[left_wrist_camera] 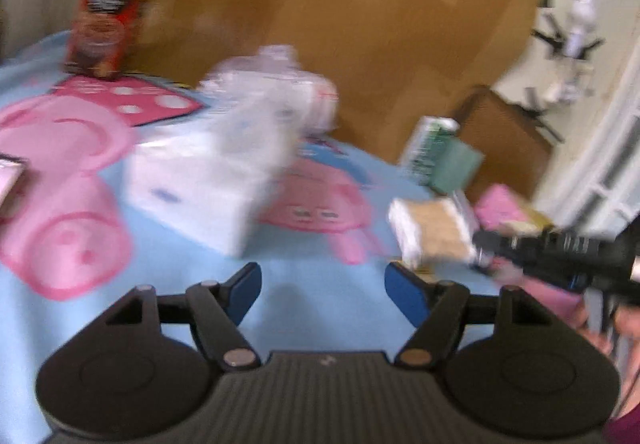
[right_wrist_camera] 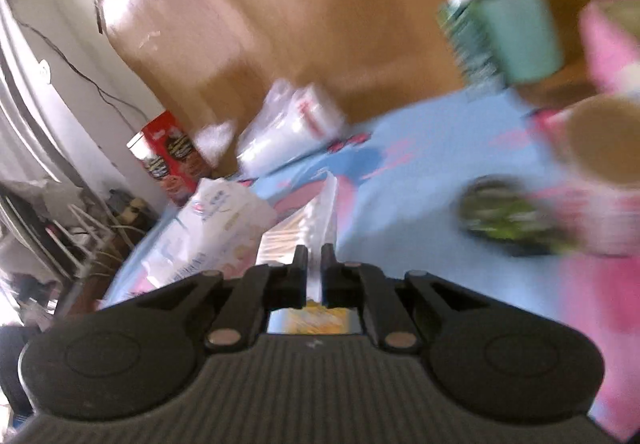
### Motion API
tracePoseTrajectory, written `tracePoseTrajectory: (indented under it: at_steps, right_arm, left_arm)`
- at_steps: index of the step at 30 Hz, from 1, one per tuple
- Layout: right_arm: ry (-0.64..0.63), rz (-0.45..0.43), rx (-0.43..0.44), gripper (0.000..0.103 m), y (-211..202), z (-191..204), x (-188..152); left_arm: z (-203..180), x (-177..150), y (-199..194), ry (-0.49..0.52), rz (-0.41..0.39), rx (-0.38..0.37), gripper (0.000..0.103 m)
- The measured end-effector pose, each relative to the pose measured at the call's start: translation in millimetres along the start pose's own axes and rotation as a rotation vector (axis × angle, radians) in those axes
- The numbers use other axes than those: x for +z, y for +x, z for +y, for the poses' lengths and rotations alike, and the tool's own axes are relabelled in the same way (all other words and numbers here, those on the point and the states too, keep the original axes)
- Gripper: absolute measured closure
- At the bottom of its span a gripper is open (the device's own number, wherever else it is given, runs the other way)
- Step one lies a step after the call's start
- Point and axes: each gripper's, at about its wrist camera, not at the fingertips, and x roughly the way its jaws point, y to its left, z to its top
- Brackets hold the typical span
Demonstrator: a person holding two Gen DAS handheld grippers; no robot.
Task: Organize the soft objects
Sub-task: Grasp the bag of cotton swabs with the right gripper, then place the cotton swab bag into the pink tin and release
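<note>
Both views are blurred. My left gripper (left_wrist_camera: pixel 323 296) is open and empty, low over a blue blanket (left_wrist_camera: pixel 304 276) with pink pig prints. Ahead of it lies a white soft pack (left_wrist_camera: pixel 200 183), with a clear plastic packet (left_wrist_camera: pixel 280 87) behind. My right gripper (right_wrist_camera: pixel 314 264) is shut on a clear pack of cotton swabs (right_wrist_camera: pixel 304 232), which also shows in the left wrist view (left_wrist_camera: pixel 432 232) held by the right gripper (left_wrist_camera: pixel 480 248). A white printed pack (right_wrist_camera: pixel 216 228) lies left of the right gripper, and a clear packet (right_wrist_camera: pixel 288 127) lies farther off.
A red snack box (left_wrist_camera: pixel 112 7) stands at the far left by a brown headboard (left_wrist_camera: pixel 340 3). A green and white carton (left_wrist_camera: pixel 440 155) and a pink box (left_wrist_camera: pixel 508 207) sit at the right. A dark round thing (right_wrist_camera: pixel 504 219) and a tan cup-like thing (right_wrist_camera: pixel 604 147) lie right.
</note>
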Motion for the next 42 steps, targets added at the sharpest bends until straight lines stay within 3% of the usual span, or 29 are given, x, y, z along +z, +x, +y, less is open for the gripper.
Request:
tracePoseTrajectory:
  at_steps: [4, 7, 9, 12, 13, 15, 17, 19, 21, 23, 29, 31, 34, 38, 42]
  right_arm:
    - [-0.040, -0.066, -0.118, 0.094, -65.0, -22.7, -33.4]
    - [0.011, -0.044, -0.133, 0.094, -97.5, -43.5, -65.5]
    - [0.024, -0.043, -0.147, 0.093, -113.9, -52.5, -85.1]
    - [-0.026, -0.072, -0.195, 0.069, -127.1, -53.6, -99.3]
    - [-0.054, -0.076, -0.204, 0.054, -129.0, -51.5, -99.8]
    - [-0.139, -0.078, -0.197, 0.052, -128.5, -43.3, -101.3]
    - [-0.216, -0.064, -0.176, 0.052, -121.6, -36.6, -102.1]
    - [-0.289, -0.037, -0.174, 0.053, -106.7, -30.1, -103.3]
    - [-0.342, -0.025, -0.196, 0.058, -98.0, -32.6, -105.7]
    - [-0.380, -0.040, -0.224, 0.062, -96.5, -30.2, -101.7]
    - [-0.394, -0.275, -0.301, 0.063, -146.1, -43.9, -65.8]
    - [-0.383, -0.305, -0.356, 0.063, -159.1, -56.3, -51.8]
    - [-0.356, -0.300, -0.432, 0.063, -166.3, -76.6, -32.8]
    - [-0.331, -0.231, -0.519, 0.063, -156.2, -112.6, -5.6]
    - [-0.332, -0.186, -0.618, 0.054, -127.6, -127.3, 9.5]
  left_arm:
    - [-49.6, -3.4, 8.0, 0.086, 0.067, -0.153, 0.033]
    - [-93.6, -13.7, 26.8, 0.148, 0.169, -0.267, 0.033]
    - [-118.8, -22.5, 44.4, 0.184, 0.240, -0.304, 0.033]
    - [-149.0, -36.2, 68.0, 0.252, 0.316, -0.283, 0.033]
    - [-154.4, -39.3, 74.9, 0.264, 0.334, -0.270, 0.033]
    - [-162.1, -45.0, 85.2, 0.274, 0.366, -0.256, 0.033]
    - [-166.5, -47.2, 87.0, 0.287, 0.359, -0.242, 0.035]
    - [-170.5, -48.1, 87.9, 0.302, 0.373, -0.248, 0.050]
    - [-175.6, -45.3, 87.2, 0.302, 0.379, -0.239, 0.050]
    - [-190.0, -36.7, 82.5, 0.345, 0.334, -0.226, 0.050]
    - [-254.7, -2.8, 86.7, 0.424, 0.235, -0.357, 0.048]
    - [-280.2, -0.7, 101.1, 0.462, 0.221, -0.391, 0.048]
    - [-308.0, -3.5, 134.0, 0.499, 0.236, -0.398, 0.047]
    - [-328.2, -11.2, 175.3, 0.510, 0.279, -0.344, 0.035]
    - [-331.9, -12.2, 170.0, 0.502, 0.250, -0.331, 0.030]
